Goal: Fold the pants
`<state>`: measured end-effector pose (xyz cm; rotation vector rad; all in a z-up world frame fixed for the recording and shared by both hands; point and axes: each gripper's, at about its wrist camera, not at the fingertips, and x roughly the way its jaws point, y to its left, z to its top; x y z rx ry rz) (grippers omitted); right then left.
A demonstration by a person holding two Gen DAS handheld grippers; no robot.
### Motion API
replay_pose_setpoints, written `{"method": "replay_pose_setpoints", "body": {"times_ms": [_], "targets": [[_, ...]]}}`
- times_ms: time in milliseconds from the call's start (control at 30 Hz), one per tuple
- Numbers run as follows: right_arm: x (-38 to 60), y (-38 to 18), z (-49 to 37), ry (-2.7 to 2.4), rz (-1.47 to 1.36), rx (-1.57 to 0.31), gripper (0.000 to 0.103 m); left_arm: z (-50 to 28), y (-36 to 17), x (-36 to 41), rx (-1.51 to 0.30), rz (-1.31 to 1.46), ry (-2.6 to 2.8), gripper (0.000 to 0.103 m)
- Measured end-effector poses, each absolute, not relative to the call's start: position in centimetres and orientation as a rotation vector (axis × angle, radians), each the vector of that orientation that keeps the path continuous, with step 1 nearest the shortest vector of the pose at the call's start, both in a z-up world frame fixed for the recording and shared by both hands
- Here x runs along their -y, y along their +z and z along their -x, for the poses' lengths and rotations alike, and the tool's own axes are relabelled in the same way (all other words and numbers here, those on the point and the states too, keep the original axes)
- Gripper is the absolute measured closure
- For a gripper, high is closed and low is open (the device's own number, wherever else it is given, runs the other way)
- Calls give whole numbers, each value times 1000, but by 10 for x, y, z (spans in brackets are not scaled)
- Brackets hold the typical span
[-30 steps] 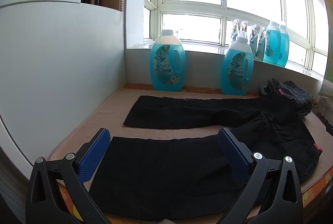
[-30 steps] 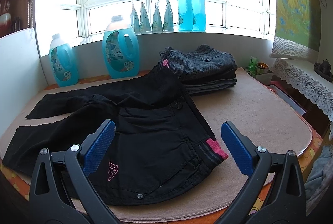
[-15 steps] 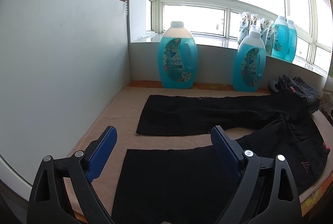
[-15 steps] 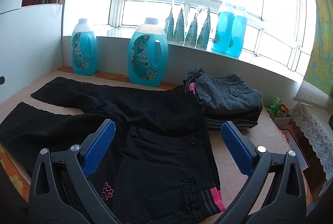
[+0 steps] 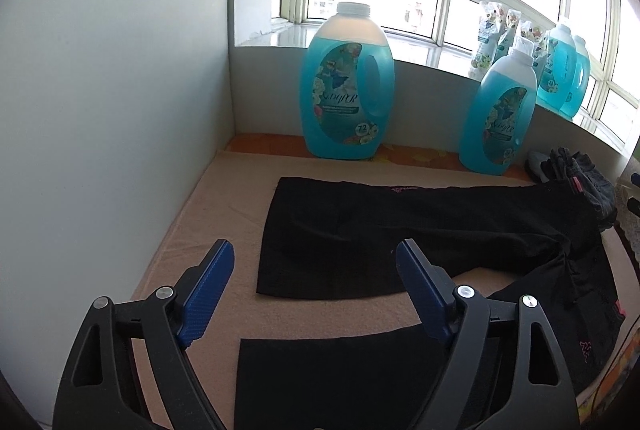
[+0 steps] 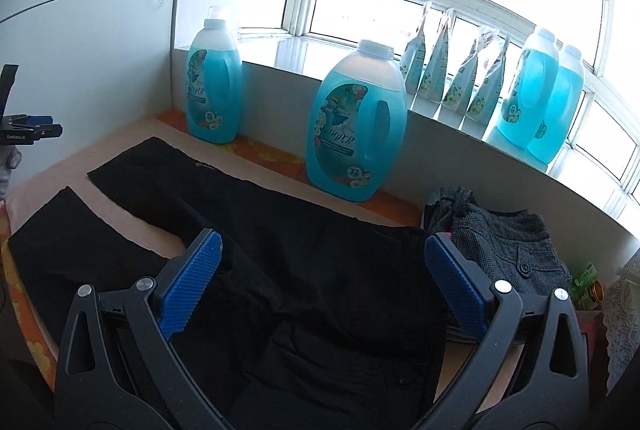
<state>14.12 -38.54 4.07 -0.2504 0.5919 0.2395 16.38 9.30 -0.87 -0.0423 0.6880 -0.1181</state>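
Black pants (image 5: 400, 230) lie flat on counter (image 5: 224, 206), legs spread, long way left to right. Left gripper (image 5: 316, 286) closing, empty, nearest far leg hem. Right gripper (image 6: 320, 270) wide, empty, over waist end.

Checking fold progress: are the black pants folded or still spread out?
Spread out. The black pants lie flat on the table, both legs apart with bare table between them; neither leg is doubled over.

left gripper (image 5: 314, 266): jaws closing, nothing between | right gripper (image 6: 322, 258): jaws wide apart, empty
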Motion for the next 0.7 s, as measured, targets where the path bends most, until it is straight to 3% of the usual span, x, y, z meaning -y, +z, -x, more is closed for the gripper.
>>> {"method": "replay_pose_setpoints", "body": {"times_ms": [100,300,700], "targets": [[383,31,-182,284,292,-662,0,-188,-13,-90,-714,26,-107,20],[375,-5,-256,340,326,-792,10,-240,-35,-81,-815,28,-113,20],[333,-82,-344,520,488,-913,10,-297,-84,-49,-954,-54,-114,21]]}}
